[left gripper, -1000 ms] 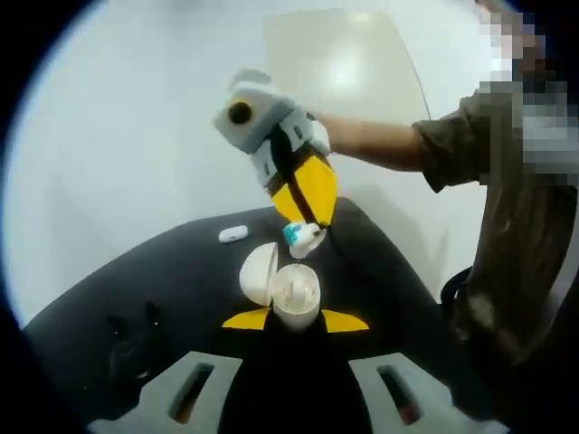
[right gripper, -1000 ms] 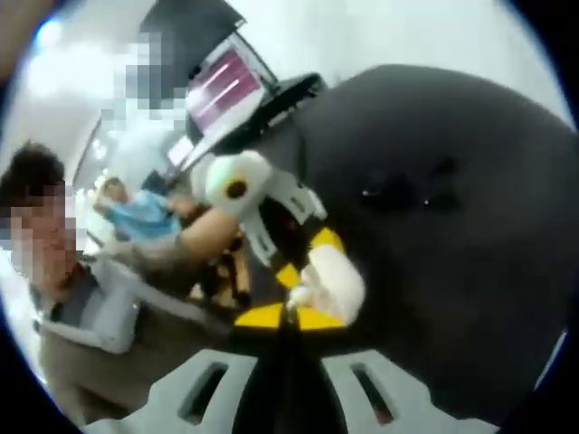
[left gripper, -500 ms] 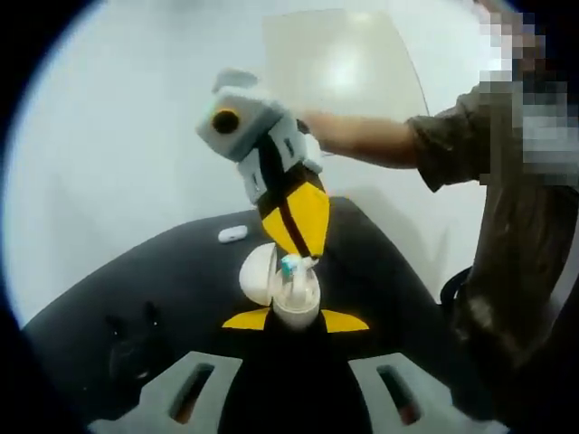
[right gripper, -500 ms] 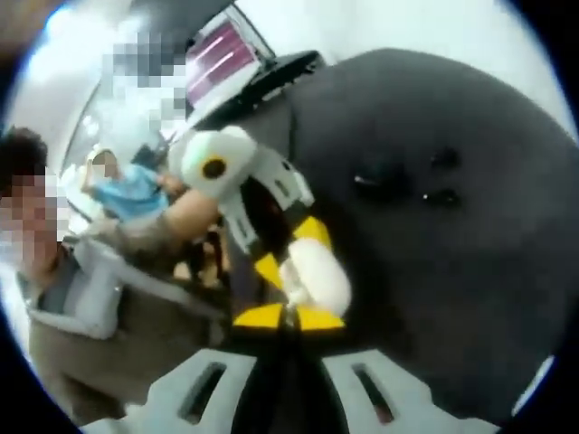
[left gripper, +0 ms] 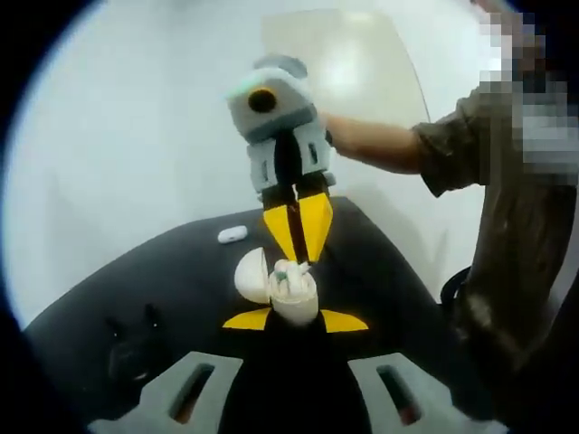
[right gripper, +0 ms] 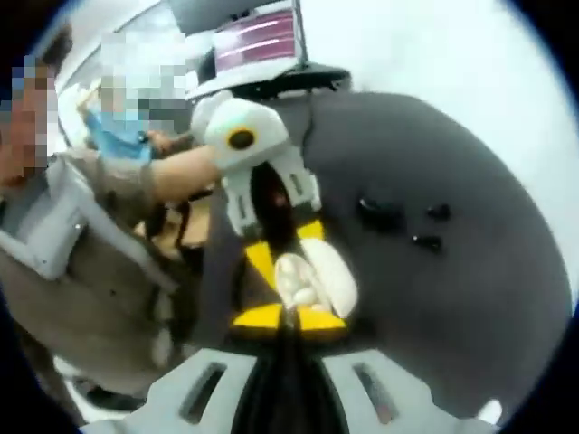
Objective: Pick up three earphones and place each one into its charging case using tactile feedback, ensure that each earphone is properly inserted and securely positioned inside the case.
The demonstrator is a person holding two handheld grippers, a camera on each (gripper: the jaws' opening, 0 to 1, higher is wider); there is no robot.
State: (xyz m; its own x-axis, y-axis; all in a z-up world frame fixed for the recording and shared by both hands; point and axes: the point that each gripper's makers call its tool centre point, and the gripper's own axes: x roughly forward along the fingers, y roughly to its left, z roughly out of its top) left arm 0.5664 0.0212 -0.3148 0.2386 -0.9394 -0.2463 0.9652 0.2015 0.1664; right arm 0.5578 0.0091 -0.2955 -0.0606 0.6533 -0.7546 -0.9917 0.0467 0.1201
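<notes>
Left tongs (left gripper: 295,320) pinch open white egg-shaped charging case (left gripper: 291,294); right tongs (left gripper: 298,262) pressed together on white earphone (left gripper: 288,270) at case mouth, above black desk (left gripper: 163,289).

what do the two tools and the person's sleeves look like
Both tools match. The right tool has yellow pointed fingers with a dark seam, on a grey and white body with black in the middle. The left tool has the same yellow fingers and grey-white body. Grey slotted bases rise at the bottom of each view. The sleeve is olive-brown, pushed up the forearm.
</notes>
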